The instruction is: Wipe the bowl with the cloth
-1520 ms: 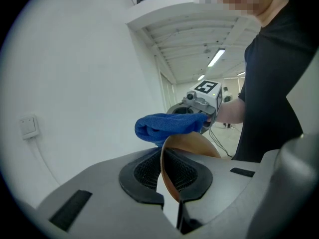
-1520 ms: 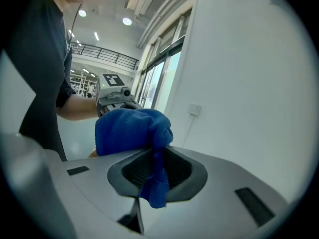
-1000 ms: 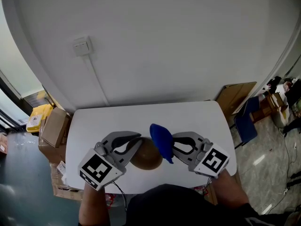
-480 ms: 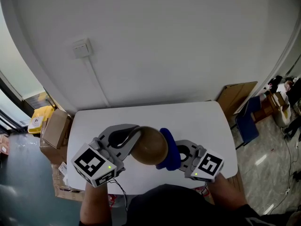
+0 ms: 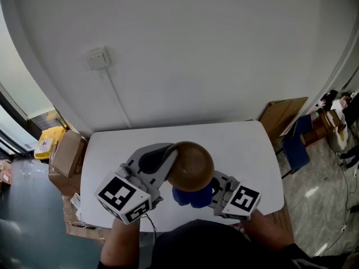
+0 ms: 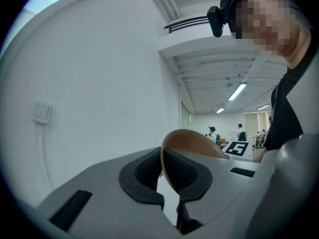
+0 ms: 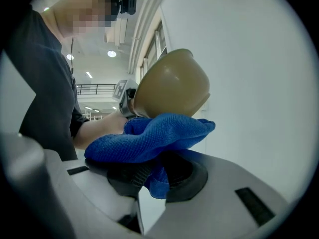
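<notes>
Head view shows the smooth, round, brown bowl (image 5: 190, 166) held up in the air over the near half of the white table (image 5: 247, 144), clear of its surface. Its domed outside is turned up to the camera, so I judge its mouth to face down and back toward the person. Directly beneath it, touching its lower edge, sits the bunched, textured blue cloth (image 5: 192, 196). The right gripper view agrees. There the cloth (image 7: 149, 138) is pressed up under the bowl (image 7: 172, 83), whose flat base points up and away while its rim tilts toward the person's side.

The left gripper (image 5: 170, 160) comes in from the left and is clenched on the bowl's wall. In the left gripper view the thin rim runs edge-on between the two dark pads (image 6: 144, 172), both bearing on it, and the bowl (image 6: 192, 143) rises up and to the right of them. The right gripper (image 5: 215, 187) reaches in from the right, lower down. Its jaws are closed on a fold of the cloth, most of which bulges out above and ahead of them.

The relation that counts is that the bowl lies just above and slightly ahead of the cloth-bearing claw. The right hand is therefore the one to sweep, following the curved wall while the left holds steady. Since the only hold is a pinch on the thin rim, a hard push could lever the bowl between the pads.
</notes>
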